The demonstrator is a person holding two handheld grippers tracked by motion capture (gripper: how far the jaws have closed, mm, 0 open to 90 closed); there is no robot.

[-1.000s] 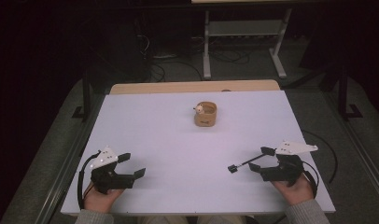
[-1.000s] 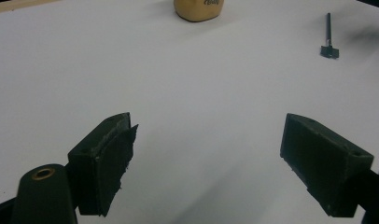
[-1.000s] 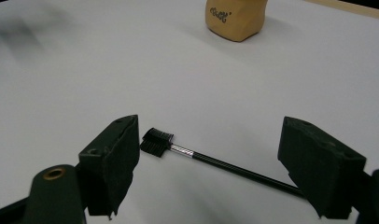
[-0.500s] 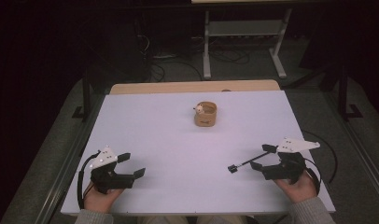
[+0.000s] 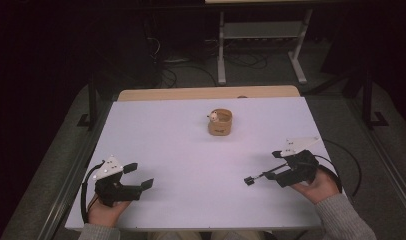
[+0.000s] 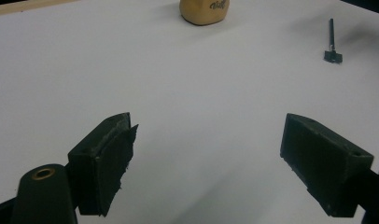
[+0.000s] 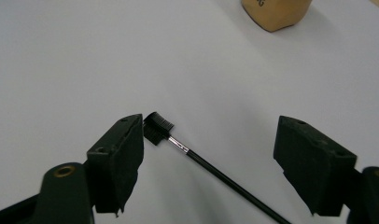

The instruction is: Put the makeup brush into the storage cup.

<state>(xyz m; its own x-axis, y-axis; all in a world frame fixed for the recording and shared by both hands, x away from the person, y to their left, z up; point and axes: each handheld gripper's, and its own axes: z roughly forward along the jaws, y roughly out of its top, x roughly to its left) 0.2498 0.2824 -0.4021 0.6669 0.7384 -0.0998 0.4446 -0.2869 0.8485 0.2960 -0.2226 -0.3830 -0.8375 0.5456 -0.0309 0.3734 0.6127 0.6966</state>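
The right gripper (image 5: 271, 167) is at the near right part of the white worktop (image 5: 181, 150), held in the person's right hand (image 5: 318, 185). Its two black jaws stand wide apart, though they have just been closing a little. Between them lies a thin black brush (image 7: 211, 170) with a small comb-like head (image 7: 157, 127). In the right gripper view the head is just beside the tip of the left jaw, and I cannot tell if it touches it; the handle runs between the jaws toward the bottom edge of that view. No pad presses on the brush. In the high view the head (image 5: 249, 180) points to the middle of the worktop, and I cannot tell there if the brush lies flat or is a little lifted.

The left gripper (image 5: 138, 175) is at the near left part of the worktop, in the left hand (image 5: 103, 210). Its jaws are also wide apart, with only bare worktop between them.

Farther away, near the middle of the far half, stands a small tan cup (image 5: 220, 123) with something small and pale inside. It is well apart from both grippers and from the brush.
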